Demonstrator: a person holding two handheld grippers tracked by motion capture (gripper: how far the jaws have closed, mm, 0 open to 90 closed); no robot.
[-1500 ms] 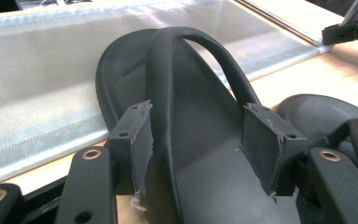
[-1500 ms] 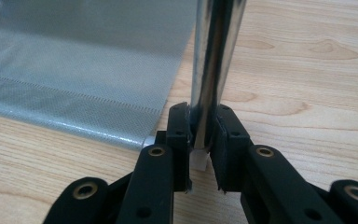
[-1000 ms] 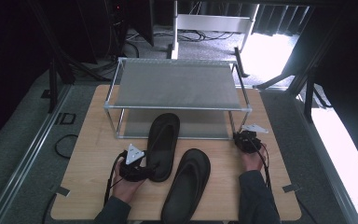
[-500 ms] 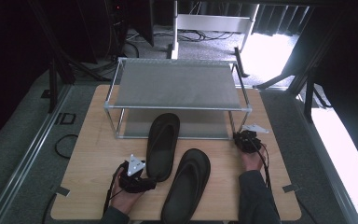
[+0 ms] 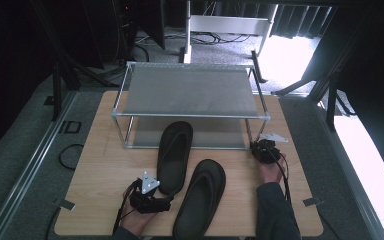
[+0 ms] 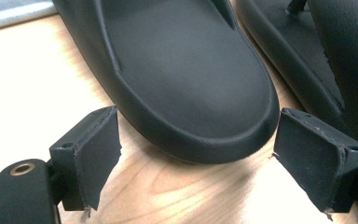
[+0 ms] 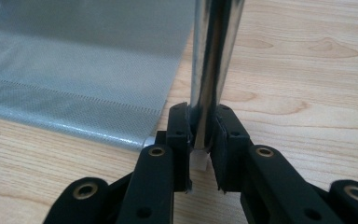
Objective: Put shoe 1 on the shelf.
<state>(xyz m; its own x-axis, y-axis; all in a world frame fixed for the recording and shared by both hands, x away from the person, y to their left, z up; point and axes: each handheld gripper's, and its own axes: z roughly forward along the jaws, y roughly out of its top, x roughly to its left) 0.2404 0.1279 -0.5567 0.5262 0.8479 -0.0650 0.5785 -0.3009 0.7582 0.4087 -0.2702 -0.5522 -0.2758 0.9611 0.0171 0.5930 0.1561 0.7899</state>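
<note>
Two black flip-flops lie on the wooden worktop in front of a two-tier metal shoe rack. The farther flip-flop lies with its toe end reaching under the front edge of the rack and its heel toward the person. The nearer flip-flop lies just beside it to the right, angled, with its heel at the near edge of the worktop.

The left tool sits low on the worktop at the heel of the farther flip-flop. In the left gripper view its jaws stand wide apart, one on each side of that heel, and neither pad presses the rubber; a sliver of pale wood shows between each pad and the sole. The second flip-flop's edge runs along the right of that view.

The right tool is at the rack's front right leg. In the right gripper view its jaws are clamped on the shiny leg just above its white foot, with the grey mesh of the lower shelf stretching away to the left.
</note>
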